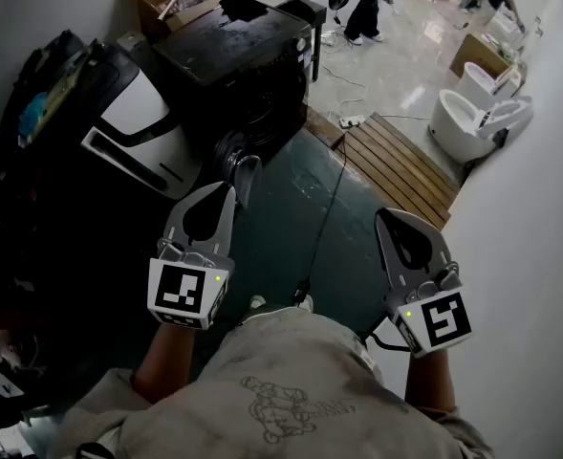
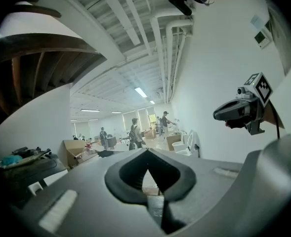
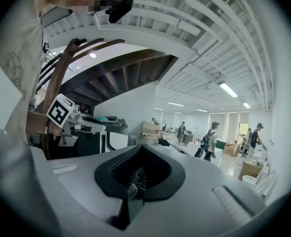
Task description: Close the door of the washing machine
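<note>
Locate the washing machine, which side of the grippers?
Head view: the black washing machine stands upper centre, just ahead of the left hand-held gripper, with the wooden slat platform to its right.

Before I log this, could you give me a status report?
Left tool, right tool shut, empty. Washing machine door looks open. Cable on floor ahead.

Head view: I look steeply down, close over left gripper (image 1: 246, 167) and right gripper (image 1: 384, 216), washer (image 1: 233, 55) ahead.
Gripper views: both face forward from low down, sharing the same distant walkers (image 2: 134, 132).
</note>
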